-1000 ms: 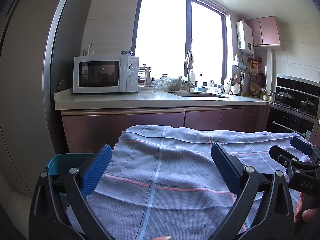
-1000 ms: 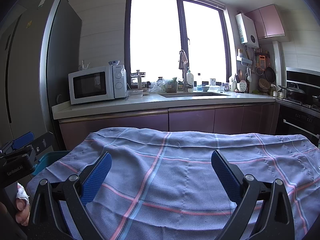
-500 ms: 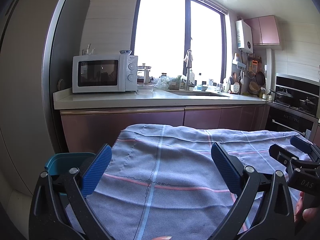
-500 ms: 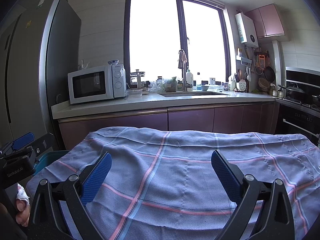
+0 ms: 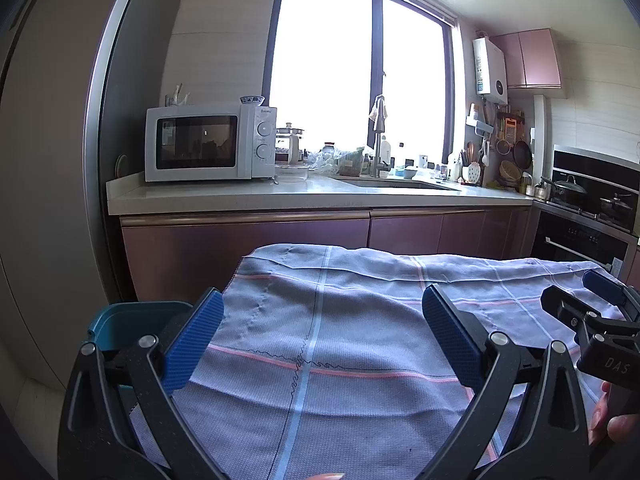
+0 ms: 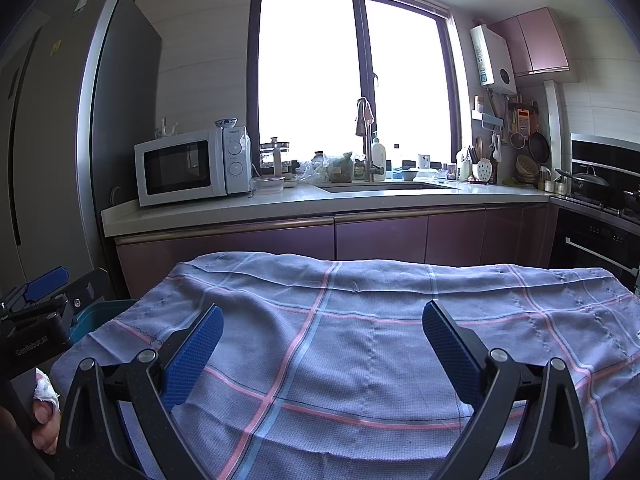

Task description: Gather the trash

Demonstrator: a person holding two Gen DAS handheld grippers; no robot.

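Both my tongs were spread wide with nothing between the blue pads. My left gripper [image 5: 322,336] hung over the checked cloth [image 5: 360,320] covering the table, and my right gripper [image 6: 323,344] did the same a bit further along. The two were side by side: the right one's tip poked into the left camera's right edge, and the left one's tip showed at the right camera's left edge, with my bandaged finger [image 6: 44,390] under it. As for trash, I honestly couldn't spot any on the cloth ahead of either tong. Just left of my left gripper, off the cloth's edge and lower down, sat a teal bin [image 5: 132,320] (only its rim showed). Beyond the table ran the pink-fronted counter [image 5: 280,196] with a white microwave [image 5: 208,142] ahead-left, then the sink faucet [image 6: 366,144] under the bright window [image 6: 352,72].
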